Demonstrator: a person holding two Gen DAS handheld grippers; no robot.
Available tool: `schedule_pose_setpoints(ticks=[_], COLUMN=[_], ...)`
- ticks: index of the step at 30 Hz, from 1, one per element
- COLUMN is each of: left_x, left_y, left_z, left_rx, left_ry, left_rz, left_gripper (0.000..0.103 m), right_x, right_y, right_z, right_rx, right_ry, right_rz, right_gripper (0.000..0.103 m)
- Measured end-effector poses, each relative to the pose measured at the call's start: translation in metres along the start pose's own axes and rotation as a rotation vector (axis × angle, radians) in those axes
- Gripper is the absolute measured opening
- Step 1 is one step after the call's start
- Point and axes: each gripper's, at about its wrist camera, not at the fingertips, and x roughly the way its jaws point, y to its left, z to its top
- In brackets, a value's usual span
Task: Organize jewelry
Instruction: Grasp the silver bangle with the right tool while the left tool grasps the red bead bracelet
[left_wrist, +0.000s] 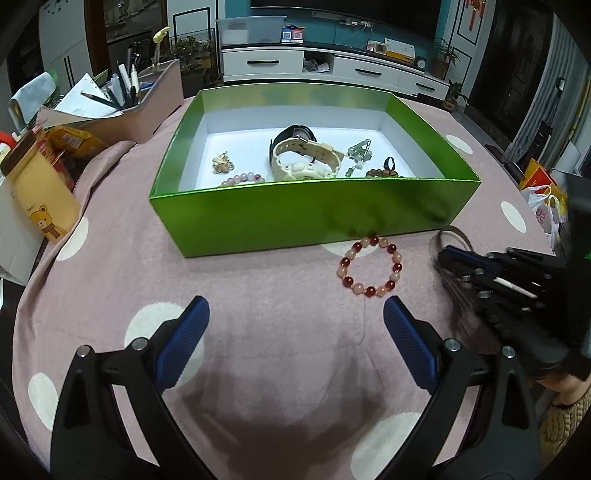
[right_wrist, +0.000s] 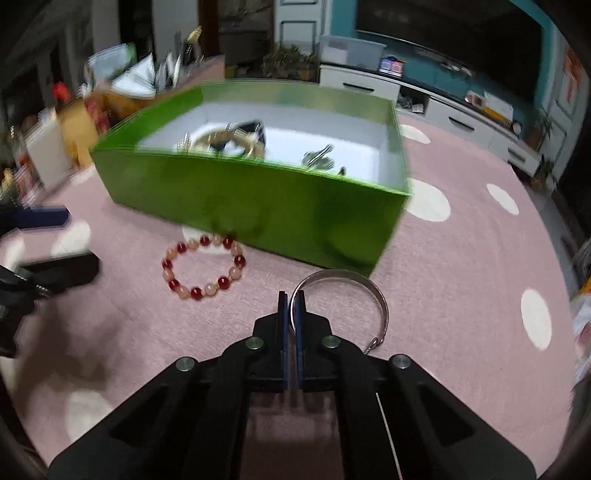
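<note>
A green box with a white inside stands on the pink dotted tablecloth. It holds a cream watch, a black watch, a gold brooch, a pink bead bracelet and other pieces. A red and peach bead bracelet lies on the cloth just in front of the box; it also shows in the right wrist view. My left gripper is open and empty, short of that bracelet. My right gripper is shut on a silver bangle, held near the box's front right corner.
A pink pen holder with pens and papers stands left of the box. A yellow bear-print jar and snack packs sit at the table's left edge. A white TV cabinet is behind. Plastic bags lie off the right edge.
</note>
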Motion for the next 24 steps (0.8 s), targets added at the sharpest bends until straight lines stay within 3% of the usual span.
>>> schedule_pose_setpoints(ticks=[5, 9, 16, 19, 21, 24], left_x=[0.011, 0.022, 0.043, 0.05, 0.055, 0.057], left_y=[-0.002, -0.008, -0.033, -0.04, -0.041, -0.044], left_z=[0.007, 0.012, 0.017, 0.016, 0.015, 0.013], left_rx=[-0.012, -0.01, 0.058, 0.085, 0.089, 0.105], left_ry=[0.003, 0.012, 0.036, 0.045, 0.06, 0.045], left_rz=[-0.023, -0.038, -0.019, -0.008, -0.009, 0.0], left_gripper=[0.087, 0.077, 0.062, 0.053, 0.041, 0.036], right_x=[-0.036, -0.05, -0.055, -0.055, -0.057, -0.058], right_y=[-0.033, -0.045, -0.05, -0.049, -0.049, -0.051], right_z=[-0.007, -0.017, -0.022, -0.022, -0.023, -0.025], right_rx=[0.187, 0.247, 0.278, 0.279, 0.28, 0.283], right_ry=[-0.119, -0.151, -0.169, -0.177, -0.18, -0.183], right_rz=[0.09, 0.111, 0.126, 0.131, 0.133, 0.132], right_gripper=[0.003, 0.003, 0.003, 0.003, 0.003, 0.003])
